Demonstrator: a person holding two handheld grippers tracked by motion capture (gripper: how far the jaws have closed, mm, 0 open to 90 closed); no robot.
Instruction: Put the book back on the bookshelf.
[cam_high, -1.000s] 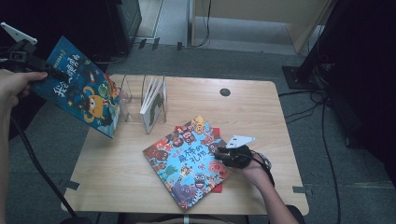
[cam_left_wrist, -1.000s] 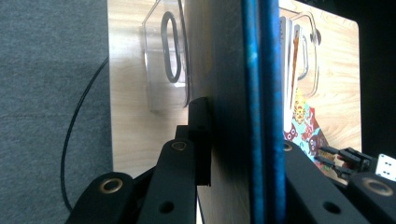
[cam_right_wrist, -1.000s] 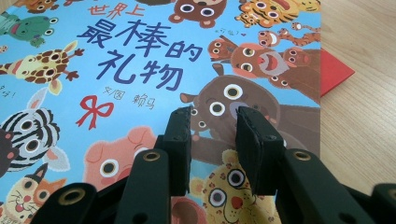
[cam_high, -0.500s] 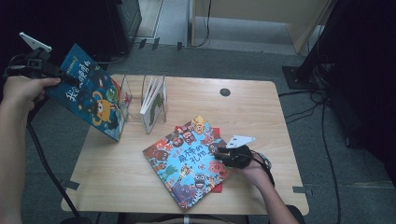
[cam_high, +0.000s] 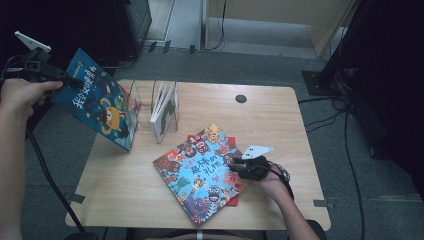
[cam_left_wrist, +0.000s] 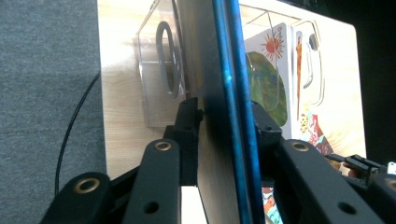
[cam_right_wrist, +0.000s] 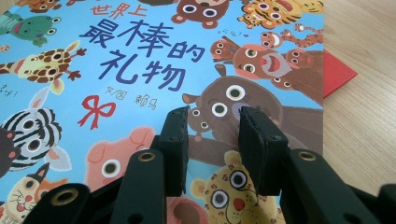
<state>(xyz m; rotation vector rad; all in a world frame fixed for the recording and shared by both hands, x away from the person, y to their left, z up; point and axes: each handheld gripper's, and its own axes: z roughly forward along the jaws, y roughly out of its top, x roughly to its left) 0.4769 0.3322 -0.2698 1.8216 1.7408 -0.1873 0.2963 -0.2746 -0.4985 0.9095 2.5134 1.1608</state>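
Observation:
A blue picture book hangs tilted over the table's left edge, its lower corner down by the clear book rack. My left gripper holds its upper left corner. In the left gripper view the book's edge stands between the jaws of my left gripper; the jaws have just been opening, but both pads still touch the covers. A second picture book with cartoon animals lies flat on the table. My right gripper rests at its right edge, jaws apart over the cover with nothing between them.
The clear rack holds a thin white book upright. A red sheet pokes out from under the flat book. A round cable hole sits near the table's far edge. Dark equipment and cables lie on the floor around the table.
My left hand has carried the blue book a little to the right and down toward the rack. The right hand and the flat book have stayed where they were.

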